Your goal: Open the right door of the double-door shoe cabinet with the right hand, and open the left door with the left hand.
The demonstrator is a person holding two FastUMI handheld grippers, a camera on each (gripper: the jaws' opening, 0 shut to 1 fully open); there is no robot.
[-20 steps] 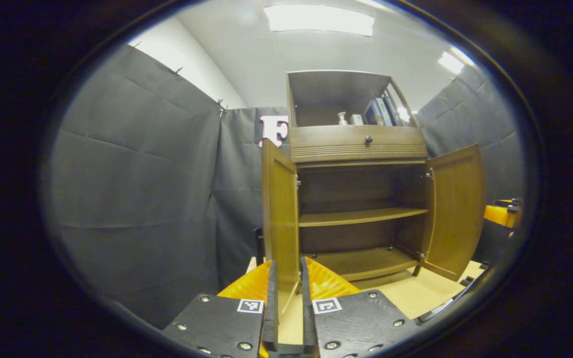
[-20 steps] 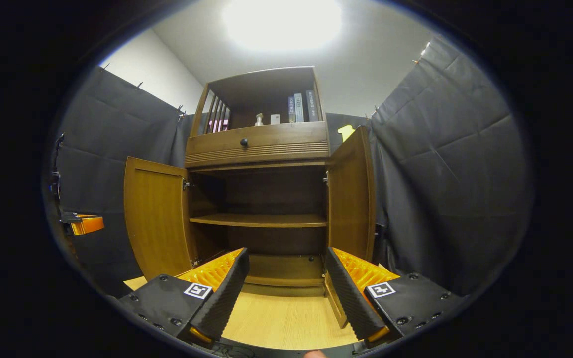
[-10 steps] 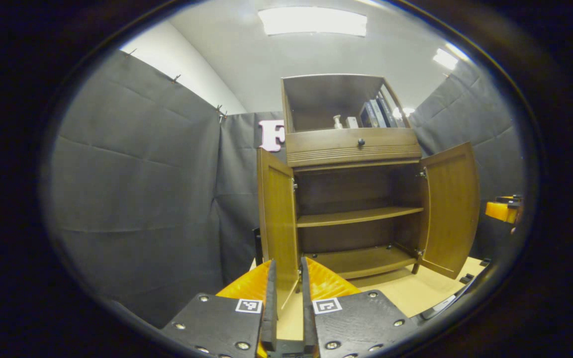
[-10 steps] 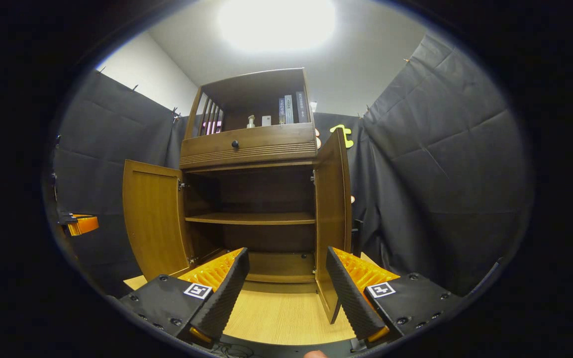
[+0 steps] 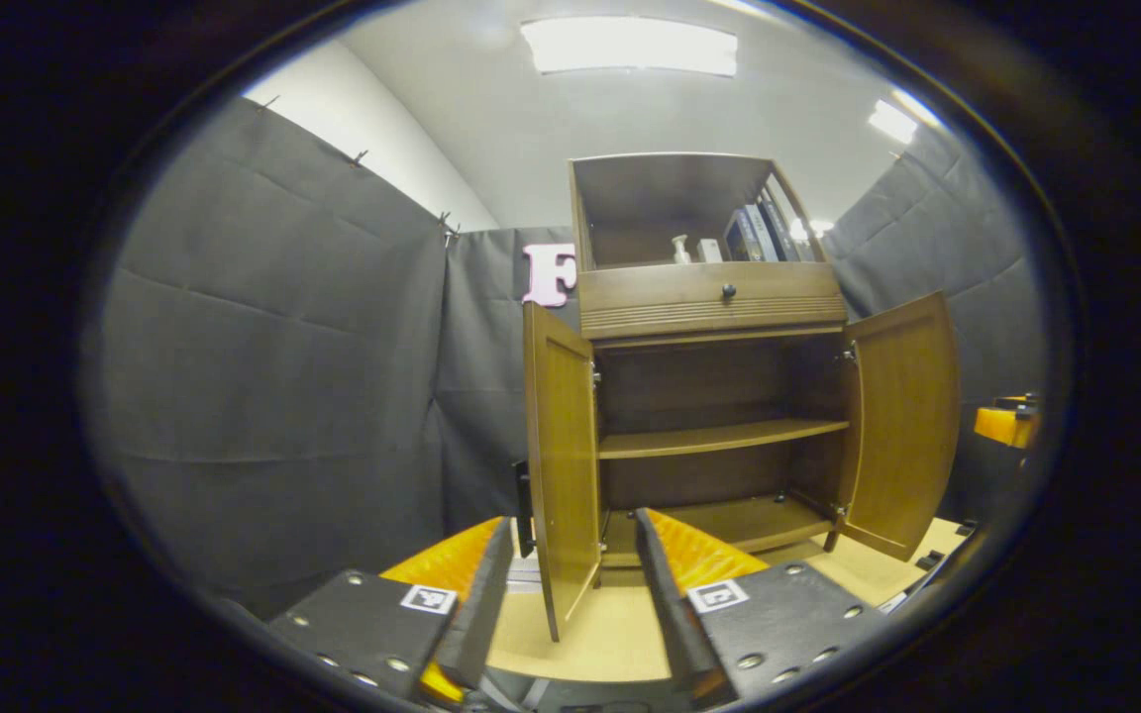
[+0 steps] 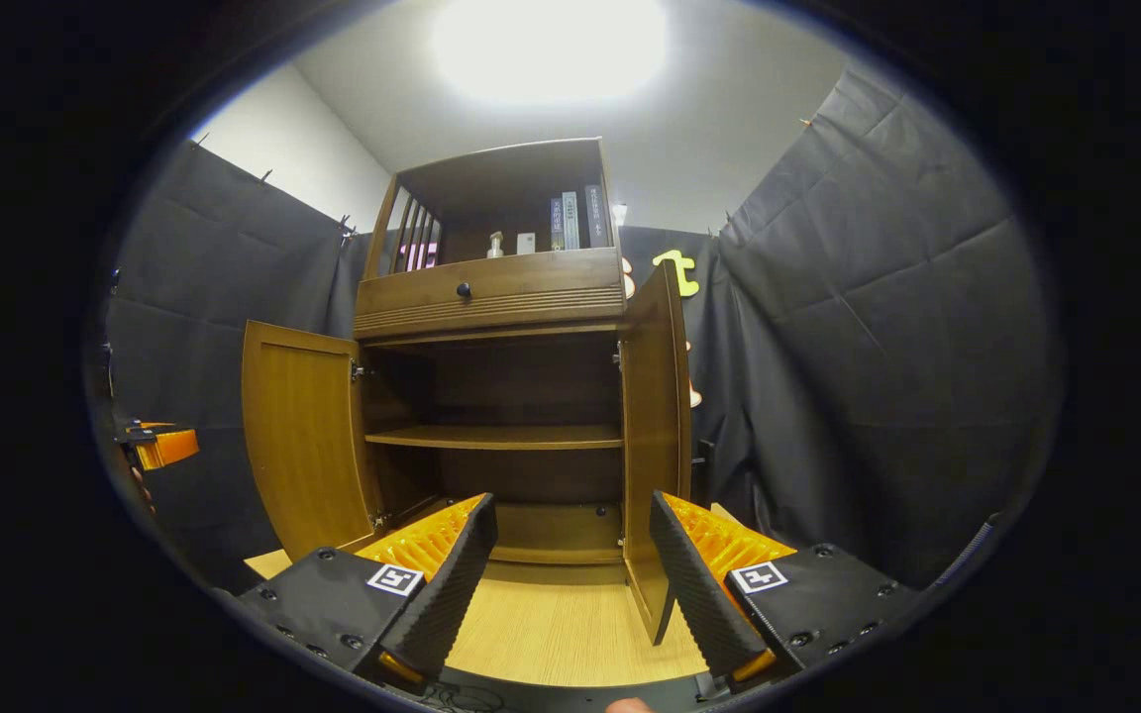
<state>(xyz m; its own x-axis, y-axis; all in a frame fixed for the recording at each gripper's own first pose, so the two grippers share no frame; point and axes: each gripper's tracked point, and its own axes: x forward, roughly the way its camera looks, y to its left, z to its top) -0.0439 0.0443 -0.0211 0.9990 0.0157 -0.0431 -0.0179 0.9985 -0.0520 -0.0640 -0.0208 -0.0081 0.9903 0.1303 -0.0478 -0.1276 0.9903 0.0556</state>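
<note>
Both claws gape wide, left claw point(image 5: 570, 594) astride the brown wooden shoe cabinet's point(image 5: 709, 396) open left door point(image 5: 563, 465) without touching, right claw point(image 6: 570, 579) just before the open right door point(image 6: 652, 446); light wooden tabletop point(image 6: 551, 624) below.

Both brown wooden cabinet doors stood swung wide, so straight ahead was open room above the bare middle shelf point(image 6: 496, 437). The left door point(image 5: 563, 465) edge sat between the left gripper point(image 5: 570, 594) fingers.

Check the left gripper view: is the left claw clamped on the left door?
No. The left claw is open, its fingers standing apart on either side of the left door edge.
</note>
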